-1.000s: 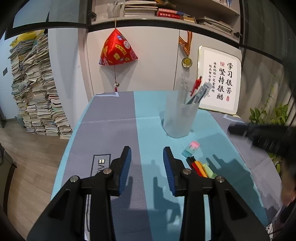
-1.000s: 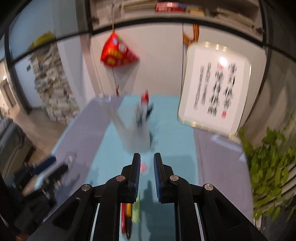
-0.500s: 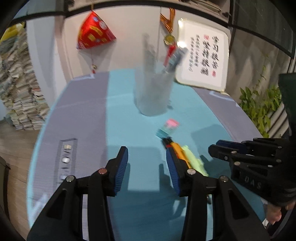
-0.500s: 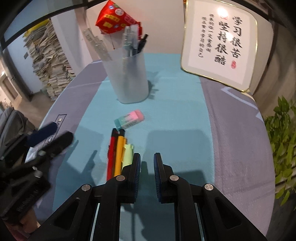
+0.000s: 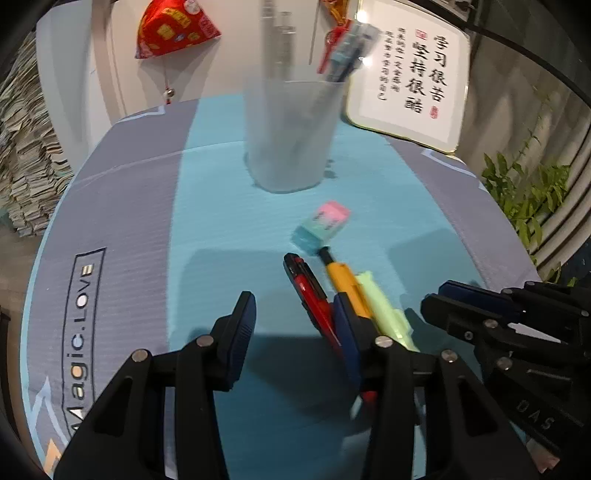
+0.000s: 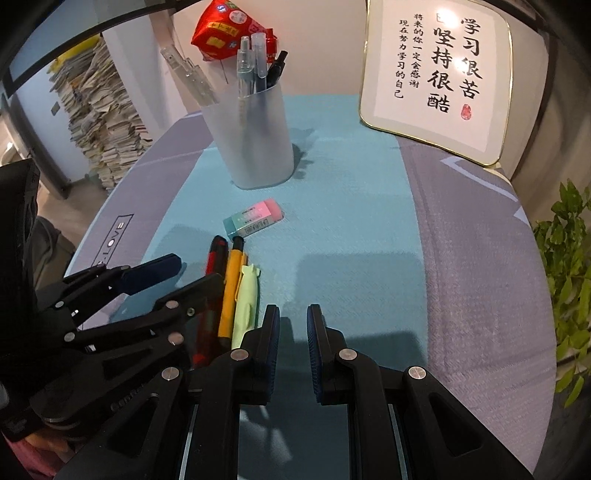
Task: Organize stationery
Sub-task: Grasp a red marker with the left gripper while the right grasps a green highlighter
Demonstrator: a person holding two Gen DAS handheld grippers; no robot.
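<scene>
1. Left gripper (image 5: 291, 317), black with blue ribbed pads, hangs tilted down over the teal strip of the table cloth (image 5: 229, 206) with its jaws standing moderately apart and nothing between them; only bare cloth shows in the gap.
2. Its right-hand pad sits just over the shaft of a red and black pen (image 5: 310, 291), which runs out from under it toward 11 o'clock.
3. Right gripper (image 6: 292, 339), of the same make, points down at bare teal cloth with its jaws drawn narrow, almost together, and holds nothing.
4. Three pens lie side by side on the cloth: the red one, an orange pen with a black tip (image 6: 232, 291), and a pale green pen (image 6: 246, 302), just to the 10 o'clock side of the right gripper.
5. A pink and mint block eraser (image 6: 254, 216) lies just beyond the pen tips, at 12 o'clock from them, close to the orange tip.
6. Further on at 12 o'clock stands a frosted translucent pen cup (image 6: 251, 144), upright, with several pens and a clear ruler in it.
7. At 1 o'clock from the cup a gold-framed white calligraphy plaque (image 6: 439, 74) leans by the wall.
8. A red pyramid-shaped hanging ornament (image 5: 173, 29) shows behind the cup.
</scene>
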